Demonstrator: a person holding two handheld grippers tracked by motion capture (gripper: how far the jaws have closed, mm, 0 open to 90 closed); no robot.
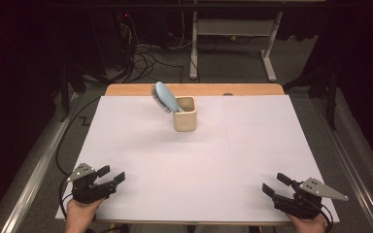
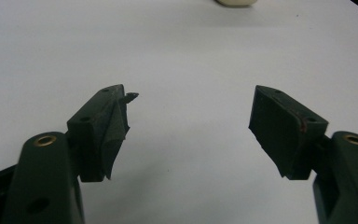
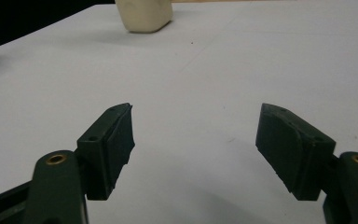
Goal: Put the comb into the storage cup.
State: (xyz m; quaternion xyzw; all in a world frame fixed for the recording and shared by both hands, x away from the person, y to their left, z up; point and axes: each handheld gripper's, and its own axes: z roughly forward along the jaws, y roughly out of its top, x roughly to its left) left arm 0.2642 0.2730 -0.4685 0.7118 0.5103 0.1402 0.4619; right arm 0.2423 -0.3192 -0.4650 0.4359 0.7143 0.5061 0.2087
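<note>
**Brush stood in cup, both tongs idle**

The high view took in the whole table (image 1: pixel 141 160): a cream cup (image 1: pixel 185 115) stood near the far edge, and a blue brush (image 1: pixel 166 97) sat in it, head up and leaning left, bristles facing left. The 2 gripper views caught the cup's base alone, at their top edges. The left gripper (image 1: pixel 112 174) rested at the near left corner, the right gripper (image 1: pixel 274 184) at the near right, both well apart from the cup. Each gripper's own view showed its jaws spread wide over bare white table, with nothing between them.
</note>
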